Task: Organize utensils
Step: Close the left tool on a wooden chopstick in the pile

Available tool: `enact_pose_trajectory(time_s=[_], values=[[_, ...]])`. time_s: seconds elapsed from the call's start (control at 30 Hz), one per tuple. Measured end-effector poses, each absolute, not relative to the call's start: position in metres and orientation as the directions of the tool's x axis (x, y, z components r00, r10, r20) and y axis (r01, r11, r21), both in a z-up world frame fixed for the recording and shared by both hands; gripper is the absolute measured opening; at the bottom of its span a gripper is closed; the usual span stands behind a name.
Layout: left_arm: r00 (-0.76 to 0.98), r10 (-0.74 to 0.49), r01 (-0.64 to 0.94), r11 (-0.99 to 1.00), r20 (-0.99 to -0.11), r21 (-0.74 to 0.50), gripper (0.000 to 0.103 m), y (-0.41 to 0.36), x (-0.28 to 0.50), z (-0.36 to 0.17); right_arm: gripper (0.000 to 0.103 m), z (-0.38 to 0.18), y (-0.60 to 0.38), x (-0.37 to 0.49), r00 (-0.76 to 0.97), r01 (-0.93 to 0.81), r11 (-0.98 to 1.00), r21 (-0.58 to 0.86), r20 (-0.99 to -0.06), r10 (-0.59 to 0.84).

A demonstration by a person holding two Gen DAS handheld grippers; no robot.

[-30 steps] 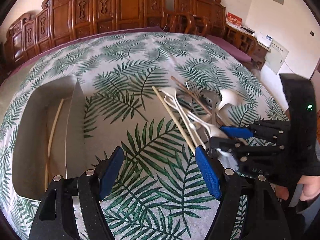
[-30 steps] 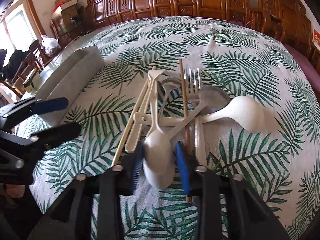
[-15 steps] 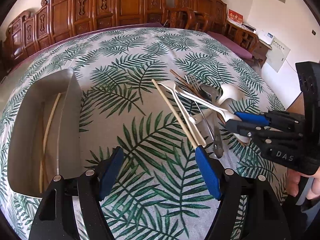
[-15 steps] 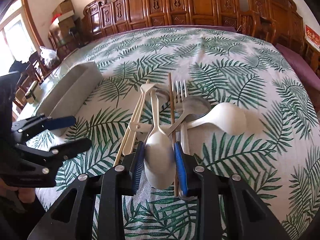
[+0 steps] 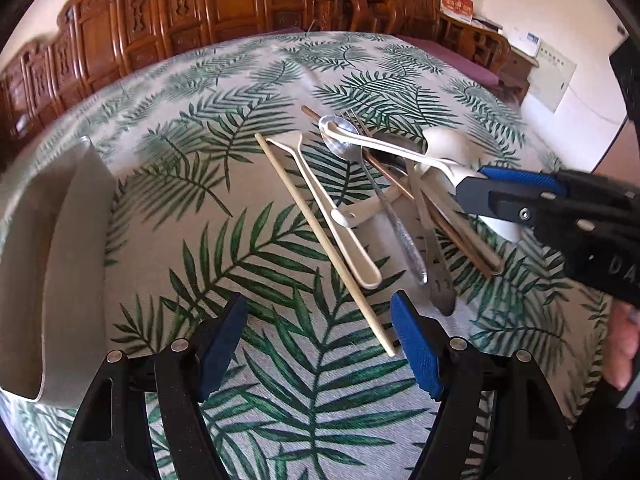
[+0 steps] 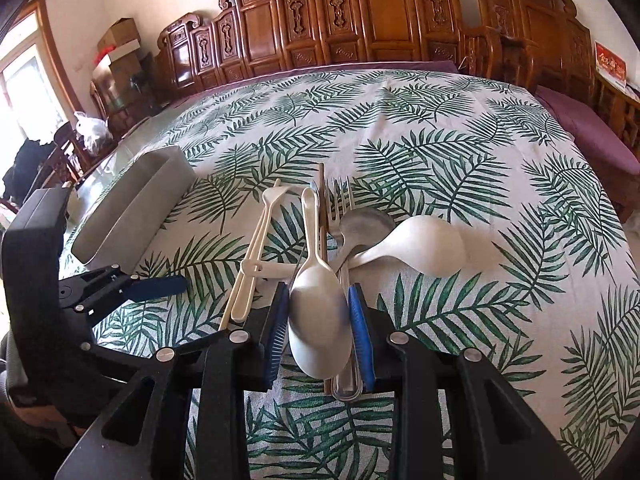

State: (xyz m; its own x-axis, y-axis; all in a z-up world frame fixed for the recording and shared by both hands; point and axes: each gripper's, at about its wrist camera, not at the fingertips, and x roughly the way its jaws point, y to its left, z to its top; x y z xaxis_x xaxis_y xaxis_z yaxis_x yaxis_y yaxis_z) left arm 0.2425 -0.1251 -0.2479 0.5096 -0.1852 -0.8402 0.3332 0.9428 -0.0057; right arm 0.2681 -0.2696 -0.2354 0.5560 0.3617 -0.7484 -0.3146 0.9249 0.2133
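- My right gripper (image 6: 318,320) is clamped on the bowl of a white spoon (image 6: 316,300); its handle runs straight away from me, lifted above the pile of utensils (image 5: 384,200).
- Its long axis lies roughly in line with the brown chopstick (image 6: 321,216) and fork (image 6: 340,204) beneath.
- My left gripper (image 5: 320,344) hangs spread wide, holding nothing, with a pale chopstick (image 5: 320,232) ending just beside its right pad.
- The grey tray (image 5: 60,260) sits left, well apart from the pile, bare leaf-print tablecloth (image 5: 192,232) between.
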Motion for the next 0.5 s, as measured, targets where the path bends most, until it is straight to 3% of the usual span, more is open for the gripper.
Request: enact_pose_trajectory(time_s=[0.1, 0.33, 0.5], values=[[0.519, -0.163, 0.317, 0.948, -0.839, 0.012, 0.067, -0.119, 0.242, -0.248, 0.033, -0.241, -0.268, 0.27, 0.532, -0.321, 0.923, 0.213, -0.765, 0.362], [0.527, -0.161, 0.261, 0.965, -0.835, -0.021, 0.031, -0.097, 0.248, -0.243, 0.034, -0.251, -0.259, 0.269, 0.507, -0.333, 0.93, 0.158, -0.801, 0.318], [0.529, -0.151, 0.246, 0.969, -0.835, -0.019, 0.018, -0.091, 0.253, -0.243, 0.034, -0.254, -0.255, 0.269, 0.5, -0.345, 0.926, 0.152, -0.806, 0.318]])
